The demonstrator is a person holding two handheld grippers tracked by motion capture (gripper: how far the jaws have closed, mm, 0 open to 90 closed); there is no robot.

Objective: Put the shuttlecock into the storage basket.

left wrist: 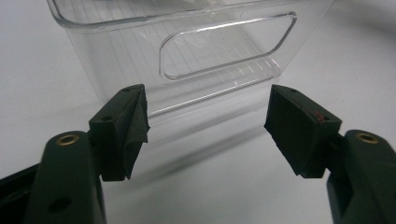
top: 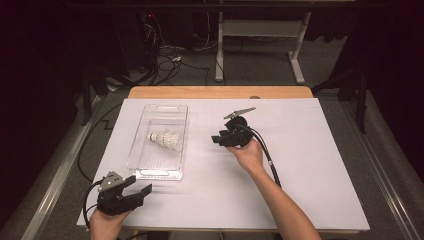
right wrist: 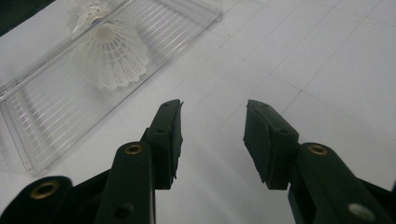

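A white shuttlecock lies on its side inside a clear plastic bin on the white table. In the right gripper view the shuttlecock rests in the bin at upper left. My right gripper hovers to the right of the bin, jaws apart with nothing between them. My left gripper sits near the table's front left, just before the bin's near end, open and empty. The bin's handle cut-out faces it.
The white sheet covers a wooden table whose far edge shows. Cables trail from both grippers. Beyond the table stand a desk frame and loose cables on the floor.
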